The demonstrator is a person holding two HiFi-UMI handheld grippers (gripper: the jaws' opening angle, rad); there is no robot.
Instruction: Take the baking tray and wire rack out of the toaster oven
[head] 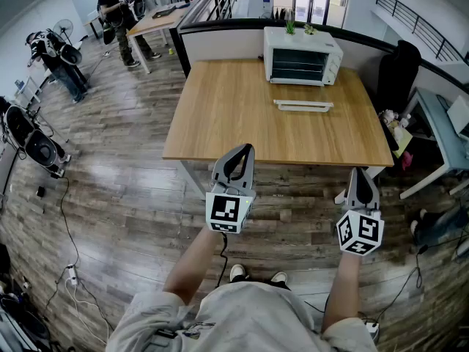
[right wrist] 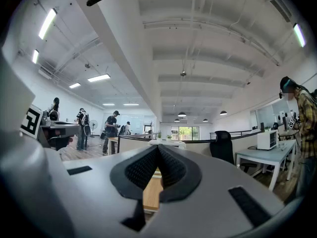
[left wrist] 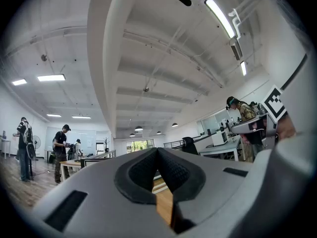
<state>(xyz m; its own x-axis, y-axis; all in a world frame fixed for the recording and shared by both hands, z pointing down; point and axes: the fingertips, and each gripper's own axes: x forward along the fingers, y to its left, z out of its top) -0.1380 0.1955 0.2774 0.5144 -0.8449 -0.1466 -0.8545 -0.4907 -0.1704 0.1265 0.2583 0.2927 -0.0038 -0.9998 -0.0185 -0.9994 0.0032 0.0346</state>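
Observation:
A white toaster oven point(head: 302, 56) stands at the far edge of the wooden table point(head: 220, 123). Its front is dark with horizontal bars; I cannot make out the tray or the rack. A white framed piece point(head: 303, 105) lies flat just in front of it, apparently the lowered door. My left gripper point(head: 248, 149) is shut and empty, at the table's near edge. My right gripper point(head: 360, 171) is shut and empty too, over the floor short of that edge. In the left gripper view the left gripper point(left wrist: 157, 150) has its tips touching; in the right gripper view the right gripper point(right wrist: 158, 147) likewise.
A black office chair point(head: 399, 72) and a light desk point(head: 440, 123) stand to the right of the table. People stand at the back left point(head: 117, 13). Cables point(head: 66, 218) run over the wood floor on the left. A partition point(head: 220, 31) runs behind the table.

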